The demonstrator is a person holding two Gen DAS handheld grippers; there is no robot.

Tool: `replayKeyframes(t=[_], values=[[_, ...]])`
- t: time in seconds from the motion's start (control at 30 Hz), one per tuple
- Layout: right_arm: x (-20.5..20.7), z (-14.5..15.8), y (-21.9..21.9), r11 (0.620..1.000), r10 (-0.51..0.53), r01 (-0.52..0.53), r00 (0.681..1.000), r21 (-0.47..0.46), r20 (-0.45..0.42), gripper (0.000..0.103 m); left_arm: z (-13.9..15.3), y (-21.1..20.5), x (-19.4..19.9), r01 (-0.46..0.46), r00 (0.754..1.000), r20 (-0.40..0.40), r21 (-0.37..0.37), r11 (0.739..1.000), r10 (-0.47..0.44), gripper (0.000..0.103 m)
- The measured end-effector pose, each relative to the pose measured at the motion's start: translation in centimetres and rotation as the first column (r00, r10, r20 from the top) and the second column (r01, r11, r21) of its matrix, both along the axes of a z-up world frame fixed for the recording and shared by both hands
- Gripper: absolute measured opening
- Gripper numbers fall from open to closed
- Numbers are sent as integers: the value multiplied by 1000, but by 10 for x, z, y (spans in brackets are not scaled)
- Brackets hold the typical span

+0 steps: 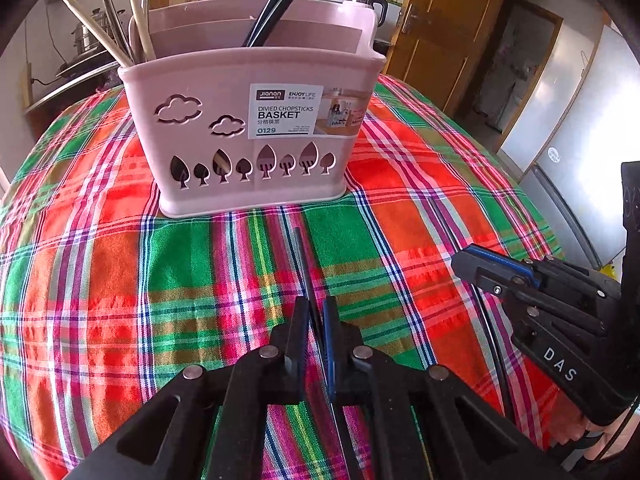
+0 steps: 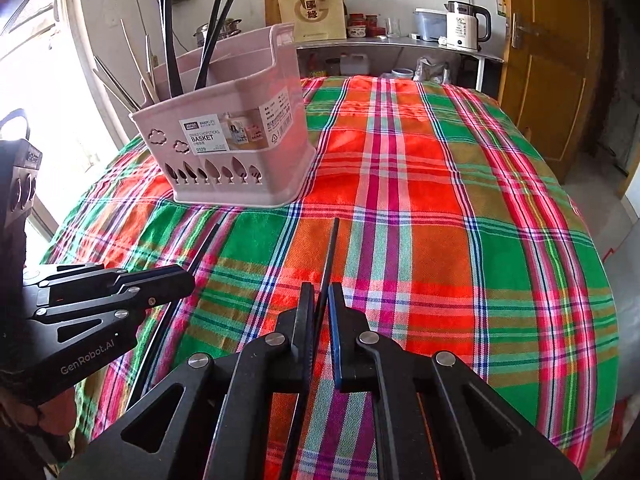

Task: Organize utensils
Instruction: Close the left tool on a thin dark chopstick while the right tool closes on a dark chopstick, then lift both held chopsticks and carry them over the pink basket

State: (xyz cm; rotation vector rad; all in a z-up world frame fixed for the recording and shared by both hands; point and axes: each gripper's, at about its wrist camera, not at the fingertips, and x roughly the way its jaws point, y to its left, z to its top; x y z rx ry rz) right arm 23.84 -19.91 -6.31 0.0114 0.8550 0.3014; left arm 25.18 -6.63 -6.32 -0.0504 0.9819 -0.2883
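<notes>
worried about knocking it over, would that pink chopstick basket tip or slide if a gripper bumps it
The pink chopstick basket looks like thin, cut-out plastic, so probably light and easy to shove. Its base seems wide, which should resist tipping, but the long black chopsticks rise well above the rim, adding some top leverage. The plaid tablecloth may grip it slightly.

Right gripper (image 2: pixel 319 304) pinching black chopstick (image 2: pixel 331 252), basket (image 2: pixel 240 148) beyond

Bright daylight floods both views. In the right wrist view a window (image 2: pixel 36 92) well left of the tongs is blown out to white. Fisheye bending curves the plaid tablecloth (image 2: pixel 420 208) ahead, and dark vignetting fills the corners. Focus is sharp, shadows soft and faint.
</notes>
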Motion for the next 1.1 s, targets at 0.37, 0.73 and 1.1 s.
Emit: replayKeyframes(t=[0.37,0.73,1.1], values=[[-13,48,0,998,16,-24,993,63,113,6,60,25,-15,14,993,114,-63,998,-7,5],[-30,97,-1,994,21,-46,971,98,240,5,125,40,-36,37,967,254,-97,995,-11,5],[-46,122,-5,992,21,-59,952,115,305,5,151,53,-52,47,951,308,-108,993,-12,5]])
